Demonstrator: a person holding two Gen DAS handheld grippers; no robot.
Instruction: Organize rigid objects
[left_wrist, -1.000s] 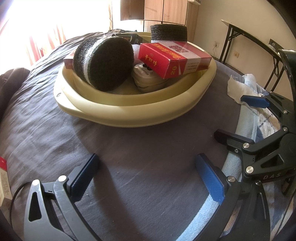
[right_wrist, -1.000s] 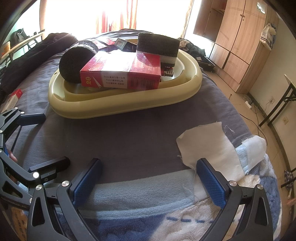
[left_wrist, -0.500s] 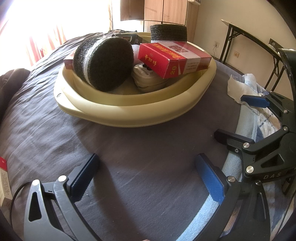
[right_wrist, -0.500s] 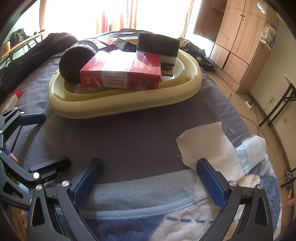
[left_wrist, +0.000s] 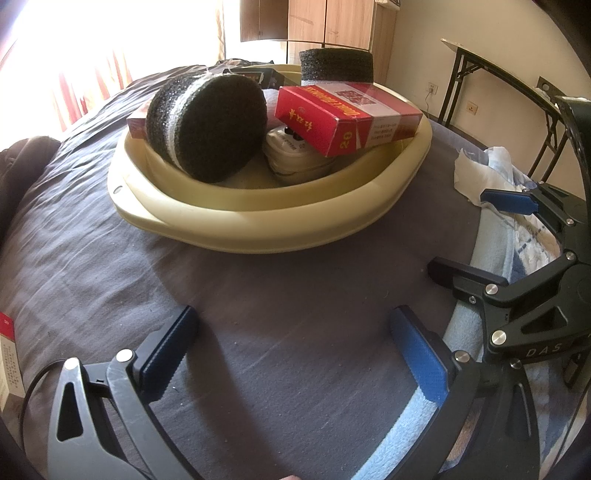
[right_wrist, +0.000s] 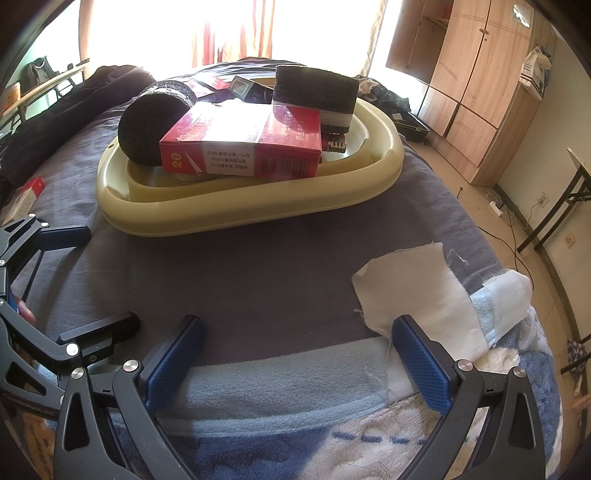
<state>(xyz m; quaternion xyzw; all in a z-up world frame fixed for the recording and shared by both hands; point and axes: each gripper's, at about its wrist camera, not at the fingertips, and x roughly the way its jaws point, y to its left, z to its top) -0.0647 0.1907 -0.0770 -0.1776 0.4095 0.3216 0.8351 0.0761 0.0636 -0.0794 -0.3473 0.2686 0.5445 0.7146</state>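
Grey bedsheet (left_wrist: 258, 314) under basin (left_wrist: 258, 225); prob. bedroom.

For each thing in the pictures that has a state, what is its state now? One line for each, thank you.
Left hand-held gripper: open, empty.
Right hand-held gripper: open, empty.
Basin: on the bed, holding things.
Red box: closed, tilted, resting on the basin's contents.
Round sponge: on edge, leaning in the basin.
White cloth: flat on the bed, outside the basin.

Carton (left_wrist: 347, 118) atop the adapter (left_wrist: 295, 158) in the basin (left_wrist: 258, 221), sponge (left_wrist: 210, 125) at its left
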